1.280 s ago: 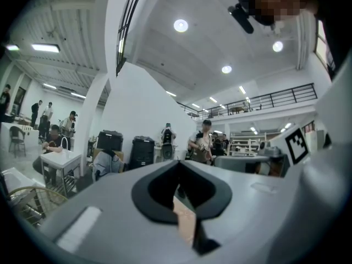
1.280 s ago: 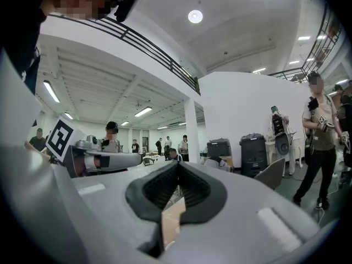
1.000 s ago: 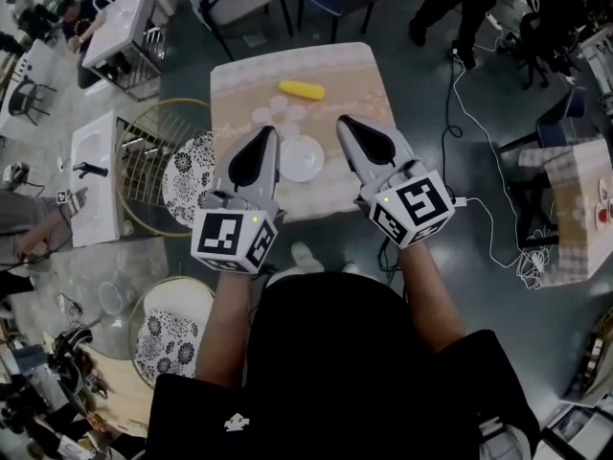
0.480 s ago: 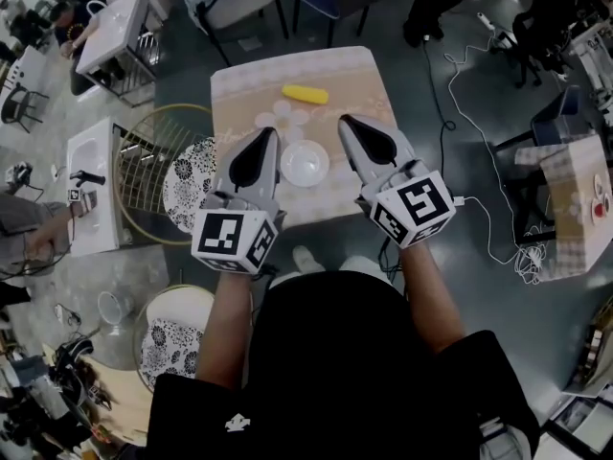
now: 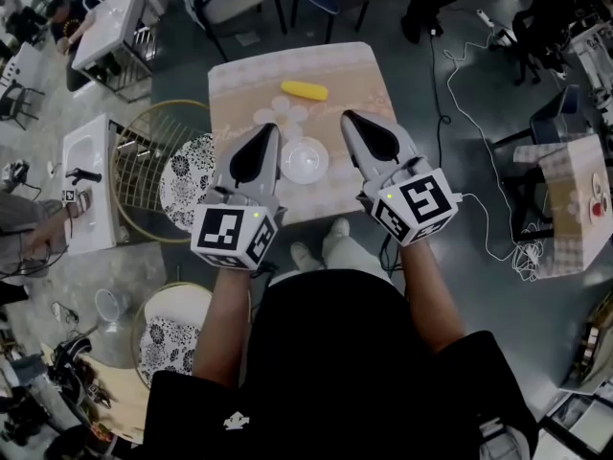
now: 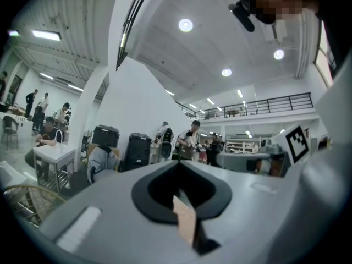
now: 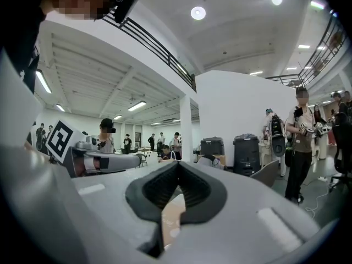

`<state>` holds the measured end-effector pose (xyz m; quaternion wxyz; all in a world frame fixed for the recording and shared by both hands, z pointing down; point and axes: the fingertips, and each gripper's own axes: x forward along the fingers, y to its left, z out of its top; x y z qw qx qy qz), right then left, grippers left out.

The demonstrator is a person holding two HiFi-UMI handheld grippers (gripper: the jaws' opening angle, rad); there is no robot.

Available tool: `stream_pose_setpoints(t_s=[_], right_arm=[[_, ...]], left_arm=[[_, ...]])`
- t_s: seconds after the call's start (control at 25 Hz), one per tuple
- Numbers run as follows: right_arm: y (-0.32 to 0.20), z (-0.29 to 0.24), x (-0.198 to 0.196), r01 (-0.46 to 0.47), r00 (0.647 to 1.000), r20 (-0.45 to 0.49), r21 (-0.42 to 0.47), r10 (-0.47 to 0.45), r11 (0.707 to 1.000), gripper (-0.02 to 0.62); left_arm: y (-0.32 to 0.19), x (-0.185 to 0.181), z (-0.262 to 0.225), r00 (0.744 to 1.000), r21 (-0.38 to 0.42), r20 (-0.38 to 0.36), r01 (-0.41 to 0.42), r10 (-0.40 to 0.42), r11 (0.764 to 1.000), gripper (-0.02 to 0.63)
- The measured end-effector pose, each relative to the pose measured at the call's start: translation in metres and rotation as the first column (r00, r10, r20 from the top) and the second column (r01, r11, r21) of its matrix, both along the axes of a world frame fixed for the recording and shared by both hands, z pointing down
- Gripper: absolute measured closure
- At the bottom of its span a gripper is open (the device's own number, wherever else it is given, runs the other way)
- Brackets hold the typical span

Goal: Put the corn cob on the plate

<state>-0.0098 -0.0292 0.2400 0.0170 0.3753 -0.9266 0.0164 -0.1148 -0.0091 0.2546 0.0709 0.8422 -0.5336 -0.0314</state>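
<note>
In the head view a yellow corn cob lies near the far edge of a small beige table. A white plate sits nearer me, between my two grippers. The left gripper hangs just left of the plate, high above the table, shut and holding nothing. On the plate's right is the right gripper, also shut and holding nothing. Both point level, away from me. In the left gripper view the left gripper shows its jaws closed. The right gripper in its own view looks the same.
A round wire basket and a patterned stool stand left of the table. Chairs sit beyond its far edge. A white cable runs over the floor at the right. People stand and sit around the hall.
The scene in the head view has shifted slightly; both grippers stay shut on either side of the plate, and the corn cob has not moved.
</note>
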Motion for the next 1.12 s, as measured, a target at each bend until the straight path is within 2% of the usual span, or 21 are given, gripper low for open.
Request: stream_pose_setpoints(t_s=[0.36, 1.12], right_arm=[[-0.026, 0.01, 0.021, 0.003, 1.0, 0.016, -0.021, -0.002, 1.0, 0.594], [-0.111, 0.016, 0.036, 0.081, 0.996, 0.038, -0.043, -0.079, 0.996, 0.594]], left_arm=[[-0.026, 0.024, 0.008, 1.0, -0.023, 0.018, -0.006, 0.007, 1.0, 0.597], [-0.1, 0.039, 0.011, 0.996, -0.041, 0.039, 0.083, -0.081, 0.996, 0.598]])
